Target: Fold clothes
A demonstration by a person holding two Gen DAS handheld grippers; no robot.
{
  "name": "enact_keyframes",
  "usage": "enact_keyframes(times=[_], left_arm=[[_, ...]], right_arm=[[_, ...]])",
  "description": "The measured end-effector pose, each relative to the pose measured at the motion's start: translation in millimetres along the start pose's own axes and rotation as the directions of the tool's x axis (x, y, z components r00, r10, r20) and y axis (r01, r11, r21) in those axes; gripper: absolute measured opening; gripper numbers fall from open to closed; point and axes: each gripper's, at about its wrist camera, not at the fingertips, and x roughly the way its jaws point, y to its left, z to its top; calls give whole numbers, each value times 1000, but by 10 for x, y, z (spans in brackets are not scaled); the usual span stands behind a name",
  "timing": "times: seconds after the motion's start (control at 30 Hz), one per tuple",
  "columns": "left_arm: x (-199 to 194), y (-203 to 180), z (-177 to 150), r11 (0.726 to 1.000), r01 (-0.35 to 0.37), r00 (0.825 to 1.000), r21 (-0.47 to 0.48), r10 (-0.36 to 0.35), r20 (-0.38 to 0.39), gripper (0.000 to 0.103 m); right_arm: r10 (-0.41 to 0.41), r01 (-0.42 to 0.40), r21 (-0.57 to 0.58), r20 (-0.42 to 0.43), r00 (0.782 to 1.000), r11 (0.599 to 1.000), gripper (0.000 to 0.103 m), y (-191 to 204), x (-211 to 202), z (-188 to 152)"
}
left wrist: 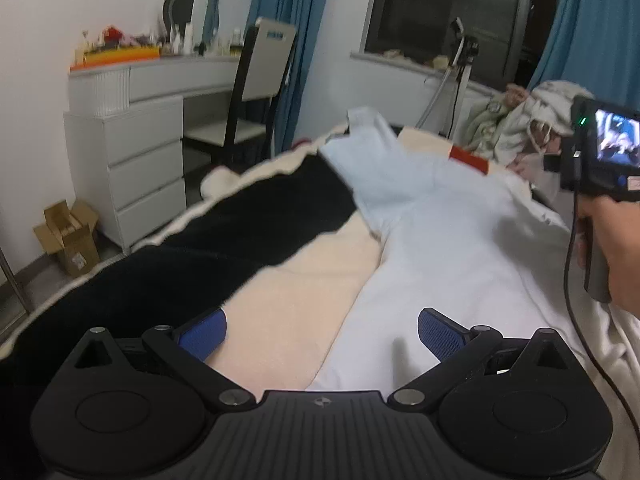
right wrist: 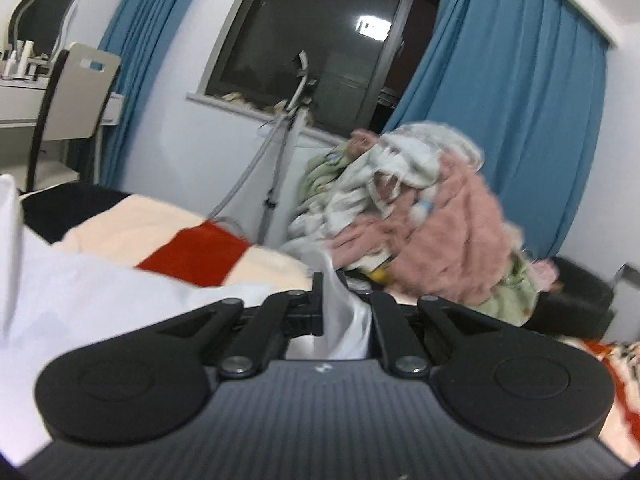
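A pale blue-white garment lies spread along the bed, one narrow end reaching toward the far edge. My left gripper is open, its blue pads hovering just above the garment's near edge and the cream blanket. My right gripper is shut on a fold of the same white garment, which bunches up between its black fingers. In the left wrist view the right gripper's handle and screen show at the right, held by a hand.
The bed carries a black, cream and red blanket. A heap of unfolded clothes sits at the far right of the bed. A tripod stands by the window. A white dresser and chair stand to the left.
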Motion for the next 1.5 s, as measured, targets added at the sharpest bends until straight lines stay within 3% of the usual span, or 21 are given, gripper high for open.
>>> enact_keyframes(times=[0.03,0.07,0.1,0.27,0.47,0.83,0.93,1.0,1.1,1.27,1.33,1.4,1.5], left_arm=[[59,7,-5,1000,-3,1000,-1,3,-9,103],[88,-4,-6,1000,-5,1000,1,5,-5,103],[105,-29,-9,1000,-2,1000,11,2,0,103],[94,-123,-37,999,21,1000,46,-22,20,103],[-73,-193,-8,998,33,997,57,-37,73,103],[-589,-521,-223,965,69,987,252,-102,121,103],[-789,-538,-293,954,130,984,270,-158,84,103],[-913,-495,-317,954,200,976,222,-215,42,102],[-1053,-478,-361,925,332,943,186,-333,-26,101],[-1215,-702,-546,827,507,862,242,-488,-137,95],[-1262,-817,-627,780,587,809,216,-555,-192,89],[-1289,-939,-729,732,662,745,161,-619,-250,84],[-1281,-1148,-954,666,744,643,63,-687,-339,67]], right_arm=[[48,-47,33,-25,999,998,34,0,26,4],[94,-91,65,-46,994,994,74,-5,45,9],[133,-128,85,-54,990,988,99,-34,28,17],[221,-210,175,-45,974,962,100,-302,-340,145],[223,-208,273,-22,975,939,100,-850,-1360,95],[213,-200,368,5,977,908,100,-1261,-3672,-674],[209,-182,457,-9,978,871,100,-1308,-4100,-972],[235,-190,500,-29,971,845,100,-1324,-4307,-1172],[246,-191,516,-40,968,835,100,-1439,-4440,-1235],[152,-160,630,68,986,760,100,-2069,-4634,-1165],[94,-125,657,83,992,744,100,-2312,-4683,-1210],[22,-61,683,66,998,728,100,-2521,-4703,-1313],[7,-27,741,30,1000,671,100,-2687,-4622,-1465]])
